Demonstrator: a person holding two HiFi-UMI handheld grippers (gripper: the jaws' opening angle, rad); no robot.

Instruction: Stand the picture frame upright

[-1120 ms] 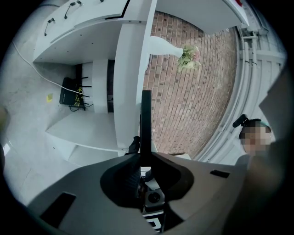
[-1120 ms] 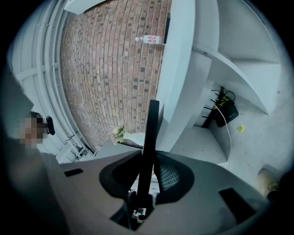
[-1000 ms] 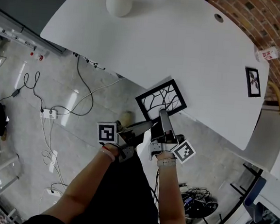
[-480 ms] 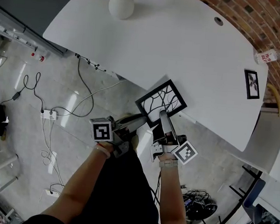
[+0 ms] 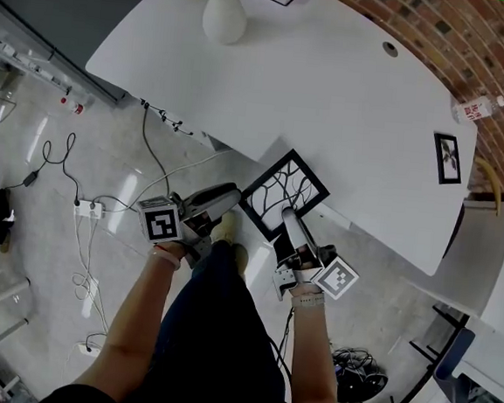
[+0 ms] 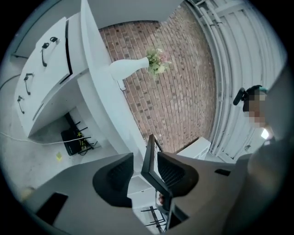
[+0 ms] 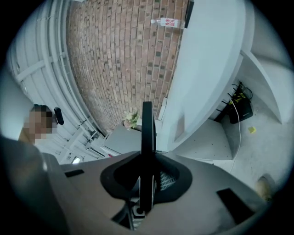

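Black square branch-pattern picture frame [image 5: 285,183]: overhangs white table [image 5: 332,89] edge, near side clamped in right gripper [image 5: 289,217]. Left gripper [image 5: 230,193]: jaws just opened wide, frame's left corner loose between them.

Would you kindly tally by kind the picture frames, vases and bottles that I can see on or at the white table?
Black picture frames: 2 (large branch-patterned frame, small frame)
White vase with flowers: 1
Clear plastic bottle with red label: 1
Total: 4

The head view's top edge crops the vase [image 5: 224,18] flowers.
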